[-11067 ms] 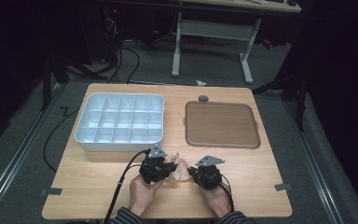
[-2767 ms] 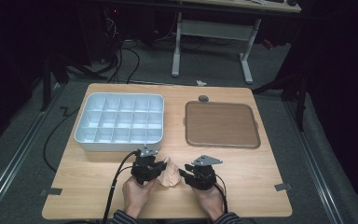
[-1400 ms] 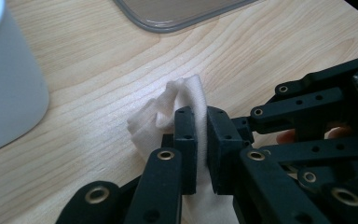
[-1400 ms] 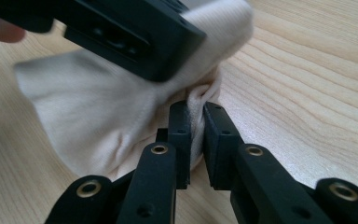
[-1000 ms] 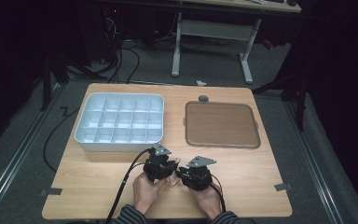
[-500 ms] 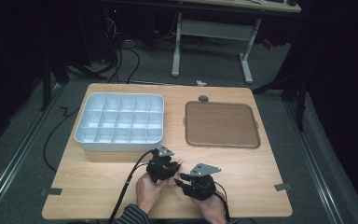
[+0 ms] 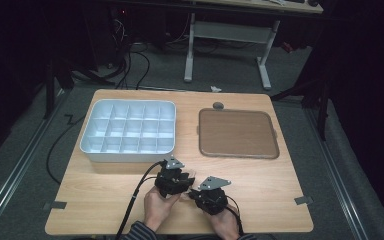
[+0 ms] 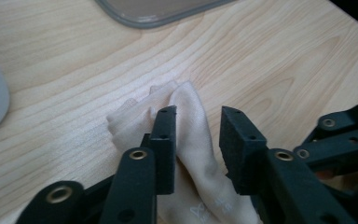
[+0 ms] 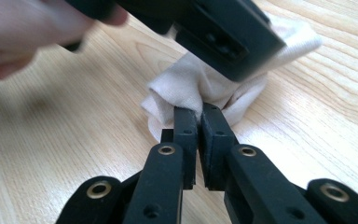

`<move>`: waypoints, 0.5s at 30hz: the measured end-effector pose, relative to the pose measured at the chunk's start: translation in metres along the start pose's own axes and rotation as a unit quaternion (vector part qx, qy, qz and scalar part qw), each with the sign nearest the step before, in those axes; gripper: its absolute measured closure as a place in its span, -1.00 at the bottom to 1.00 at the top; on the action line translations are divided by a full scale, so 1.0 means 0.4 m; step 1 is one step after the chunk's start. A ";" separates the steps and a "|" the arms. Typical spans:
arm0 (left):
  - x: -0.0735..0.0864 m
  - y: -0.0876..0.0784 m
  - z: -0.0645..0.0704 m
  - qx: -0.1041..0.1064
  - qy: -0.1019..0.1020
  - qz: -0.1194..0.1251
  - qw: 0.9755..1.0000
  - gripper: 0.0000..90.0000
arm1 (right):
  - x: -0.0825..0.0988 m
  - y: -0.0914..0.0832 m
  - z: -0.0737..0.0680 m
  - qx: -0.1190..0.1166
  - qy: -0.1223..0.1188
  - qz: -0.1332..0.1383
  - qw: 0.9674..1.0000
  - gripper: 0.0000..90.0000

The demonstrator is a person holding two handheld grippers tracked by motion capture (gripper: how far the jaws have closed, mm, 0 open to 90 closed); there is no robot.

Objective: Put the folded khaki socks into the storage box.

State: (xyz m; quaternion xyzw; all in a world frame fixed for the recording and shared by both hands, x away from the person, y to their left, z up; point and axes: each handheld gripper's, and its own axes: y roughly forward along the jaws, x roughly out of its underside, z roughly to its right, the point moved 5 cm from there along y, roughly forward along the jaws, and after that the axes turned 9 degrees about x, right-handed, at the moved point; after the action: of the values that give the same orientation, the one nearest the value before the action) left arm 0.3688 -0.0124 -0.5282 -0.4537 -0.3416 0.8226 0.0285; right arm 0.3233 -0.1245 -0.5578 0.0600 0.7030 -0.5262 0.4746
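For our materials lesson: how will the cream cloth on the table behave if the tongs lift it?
The cloth lies bunched in soft folds, so it is probably floppy and will droop. The right tongs pinch a thin fold, suggesting it is light and unlikely to slip.

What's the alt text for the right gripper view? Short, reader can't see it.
The right gripper has its two black jaws pinched shut on the edge of a small cream cloth bunched up on a light wooden table. The left gripper hangs just above the cloth, with a blurred hand at the upper left.
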 end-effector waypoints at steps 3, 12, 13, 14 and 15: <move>0.000 -0.022 0.002 -0.007 0.004 0.011 1.000 0.42 | 0.004 -0.002 0.002 0.002 -0.003 -0.002 1.000 0.92; 0.043 -0.037 -0.032 -0.053 -0.017 -0.001 0.998 0.22 | 0.012 0.001 0.001 0.003 -0.011 -0.009 1.000 0.90; 0.048 -0.032 -0.033 -0.053 -0.020 -0.003 0.998 0.20 | 0.012 0.001 0.001 0.003 -0.012 -0.010 1.000 0.90; 0.052 -0.027 -0.034 -0.053 -0.021 -0.006 0.998 0.19 | 0.012 0.001 0.002 0.003 -0.013 -0.010 1.000 0.90; 0.056 -0.021 -0.034 -0.054 -0.022 -0.010 0.998 0.18 | 0.012 0.001 0.002 0.004 -0.014 -0.010 1.000 0.89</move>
State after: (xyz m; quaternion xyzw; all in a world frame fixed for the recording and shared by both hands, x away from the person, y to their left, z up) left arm 0.3637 0.0093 -0.5445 -0.4328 -0.3902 0.8127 0.0042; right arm 0.3212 -0.1270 -0.5616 0.0479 0.6949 -0.5345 0.4787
